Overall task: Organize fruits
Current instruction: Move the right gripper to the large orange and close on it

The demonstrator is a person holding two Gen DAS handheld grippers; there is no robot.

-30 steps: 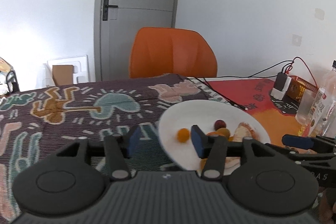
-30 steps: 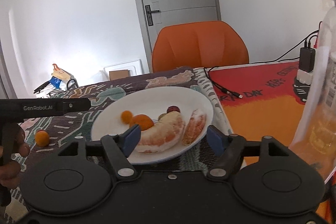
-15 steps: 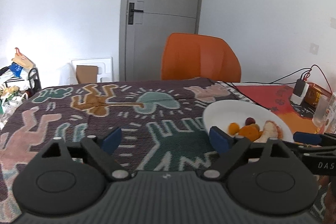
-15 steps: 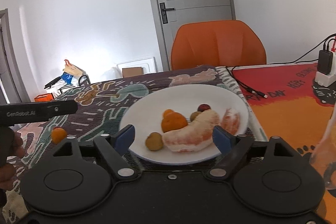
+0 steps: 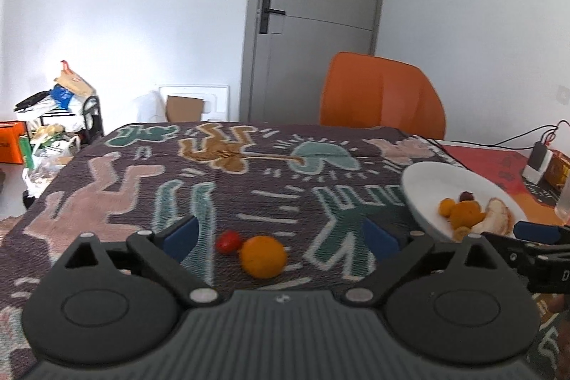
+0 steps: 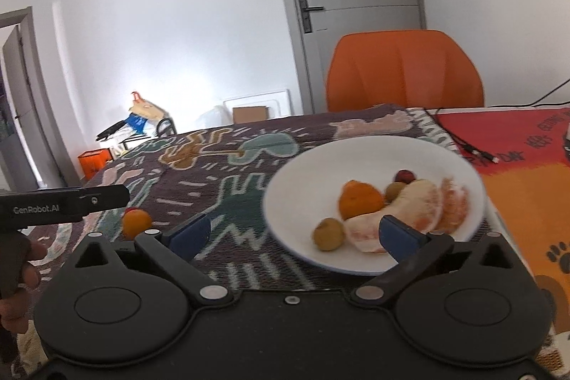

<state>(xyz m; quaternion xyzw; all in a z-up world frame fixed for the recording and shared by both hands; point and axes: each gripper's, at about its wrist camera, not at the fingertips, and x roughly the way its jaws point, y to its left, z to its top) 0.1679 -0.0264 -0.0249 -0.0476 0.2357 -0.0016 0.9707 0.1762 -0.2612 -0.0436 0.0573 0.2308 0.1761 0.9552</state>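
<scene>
Left tool point(image 5: 281, 235) hovers low over the patterned desk point(image 5: 249, 173), spread wide and empty, one orange point(image 5: 263, 256) and one small red fruit point(image 5: 228, 240) lying touching between its tips. Right tool point(image 6: 292, 232), likewise wide and empty, faces one white plate point(image 6: 356, 159) bearing two pomelo pieces point(image 6: 409, 211), one tangerine point(image 6: 359, 202), and three small fruits.

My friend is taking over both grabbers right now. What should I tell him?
Left gripper: jaws open, empty, lined up on the orange fruit and small red fruit lying on the patterned tablecloth.
Right gripper: jaws open, empty, in front of the white plate.
Done: the plate holds several fruits and peeled citrus pieces.
Left: move those two loose fruits onto the plate.
</scene>
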